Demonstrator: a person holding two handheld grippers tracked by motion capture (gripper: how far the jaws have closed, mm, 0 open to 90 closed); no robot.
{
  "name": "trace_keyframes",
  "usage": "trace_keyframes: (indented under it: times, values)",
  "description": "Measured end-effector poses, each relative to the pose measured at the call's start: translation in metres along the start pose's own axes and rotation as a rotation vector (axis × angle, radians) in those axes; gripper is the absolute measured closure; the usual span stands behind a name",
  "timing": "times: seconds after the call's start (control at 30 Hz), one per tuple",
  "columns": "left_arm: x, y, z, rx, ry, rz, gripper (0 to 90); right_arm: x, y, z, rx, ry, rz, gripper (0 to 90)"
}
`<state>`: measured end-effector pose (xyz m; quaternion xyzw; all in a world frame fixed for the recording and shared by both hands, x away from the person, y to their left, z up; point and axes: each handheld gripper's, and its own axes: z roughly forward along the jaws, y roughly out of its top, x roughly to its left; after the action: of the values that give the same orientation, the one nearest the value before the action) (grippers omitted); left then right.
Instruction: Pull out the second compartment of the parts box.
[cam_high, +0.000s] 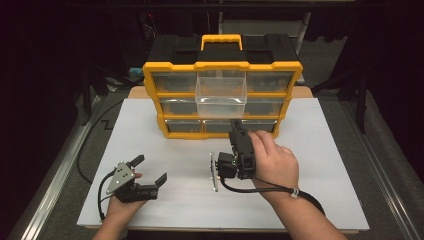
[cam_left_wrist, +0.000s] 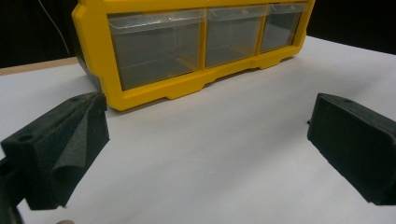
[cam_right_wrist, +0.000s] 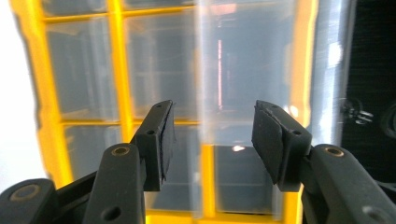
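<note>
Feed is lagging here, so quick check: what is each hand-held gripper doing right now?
Left hand-held gripper: open, holding nothing, over the white table.
Right hand-held gripper: open, nothing gripped, pointed at the pulled-out clear drawer.

**Bright surface, dark surroundings, one blurred close-up**

Overhead light fell evenly on the white surface (cam_high: 310, 165), while the room around it stayed almost black. Shadows beneath the hands were soft and short. The high view was mildly grainy. In the right gripper view the yellow drawer cabinet (cam_right_wrist: 116, 70) was smeared and out of focus, with white glare streaks on the clear drawer (cam_right_wrist: 247, 60). The left gripper view was sharper.
</note>
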<state>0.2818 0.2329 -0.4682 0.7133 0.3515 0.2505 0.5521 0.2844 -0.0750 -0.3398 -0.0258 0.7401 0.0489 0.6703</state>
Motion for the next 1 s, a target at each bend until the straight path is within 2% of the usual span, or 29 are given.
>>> trace_keyframes:
  times: [0.53,0.73,1.0]
  values:
    - [0.000,-0.001,0.002,0.003,-0.002,0.008,0.3,0.074,-0.019,0.005,0.023,0.121,-0.007,48.4]
    - [0.000,0.000,0.001,0.002,-0.002,0.011,0.3,0.106,-0.026,0.007,0.031,0.169,0.014,47.9]
    - [0.000,0.000,0.001,-0.004,0.000,0.005,0.3,0.134,-0.037,0.005,0.049,0.211,0.011,47.0]
